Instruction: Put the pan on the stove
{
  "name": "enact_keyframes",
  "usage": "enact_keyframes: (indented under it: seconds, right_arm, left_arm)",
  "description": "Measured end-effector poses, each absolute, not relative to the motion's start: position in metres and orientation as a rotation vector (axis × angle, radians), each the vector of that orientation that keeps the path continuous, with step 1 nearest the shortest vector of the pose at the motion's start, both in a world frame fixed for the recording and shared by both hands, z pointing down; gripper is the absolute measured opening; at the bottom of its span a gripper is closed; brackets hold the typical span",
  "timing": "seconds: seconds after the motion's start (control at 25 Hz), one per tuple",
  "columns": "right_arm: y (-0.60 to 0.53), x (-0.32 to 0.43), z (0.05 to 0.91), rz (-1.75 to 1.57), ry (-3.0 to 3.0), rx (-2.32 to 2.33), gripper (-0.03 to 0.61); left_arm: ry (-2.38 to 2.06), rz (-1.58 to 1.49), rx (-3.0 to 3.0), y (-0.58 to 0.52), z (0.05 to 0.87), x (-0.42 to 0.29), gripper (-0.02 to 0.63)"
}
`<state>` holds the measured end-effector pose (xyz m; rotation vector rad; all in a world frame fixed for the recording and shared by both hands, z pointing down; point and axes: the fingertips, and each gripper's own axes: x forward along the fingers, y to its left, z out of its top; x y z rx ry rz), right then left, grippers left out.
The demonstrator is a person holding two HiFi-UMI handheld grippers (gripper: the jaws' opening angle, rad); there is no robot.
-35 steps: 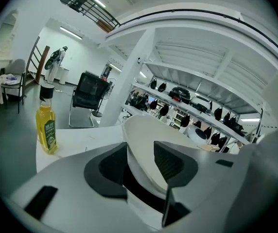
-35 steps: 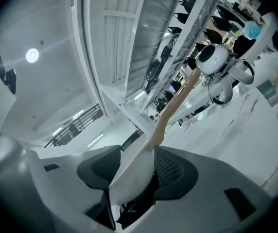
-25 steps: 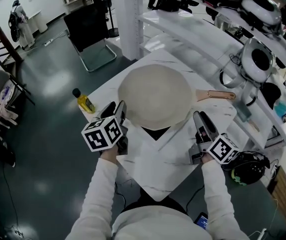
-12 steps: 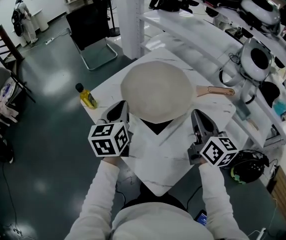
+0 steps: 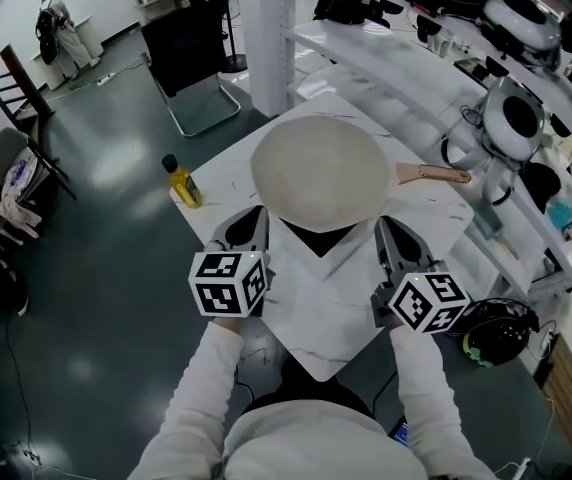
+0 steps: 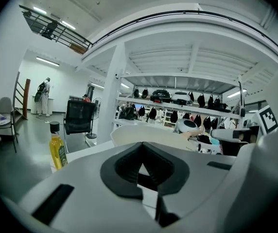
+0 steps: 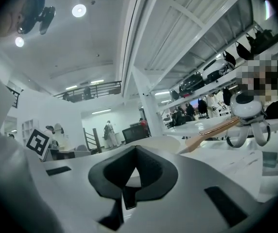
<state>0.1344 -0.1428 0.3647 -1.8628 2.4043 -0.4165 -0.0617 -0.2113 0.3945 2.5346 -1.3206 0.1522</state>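
Observation:
A cream-coloured round pan with a wooden handle pointing right rests on the white table. A black patch, apparently the stove, shows under the pan's near edge. My left gripper hovers just short of the pan's near left rim, shut and empty. My right gripper is level with it at the near right, also shut and empty. In the left gripper view the pan lies beyond the shut left gripper. The right gripper view shows the pan and handle past the shut right gripper.
A yellow oil bottle stands on the table's left corner. White shelves with round white appliances run along the right. A black helmet-like thing lies low at the right. A black chair stands on the floor behind.
Both grippers' jaws have closed with nothing in them. Both have shifted slightly inward and toward me, and their marker cubes now face up. The pan has not moved on the table.

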Motion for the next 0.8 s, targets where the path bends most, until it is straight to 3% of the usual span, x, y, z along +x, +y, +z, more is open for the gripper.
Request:
enact_keyframes:
  seconds: [0.8]
  right_arm:
    - [-0.106,0.112,0.364,-0.356,2.364,-1.950,0.028]
  left_arm:
    - [-1.283,0.150,2.596,-0.172,0.386,-0.074,0.017]
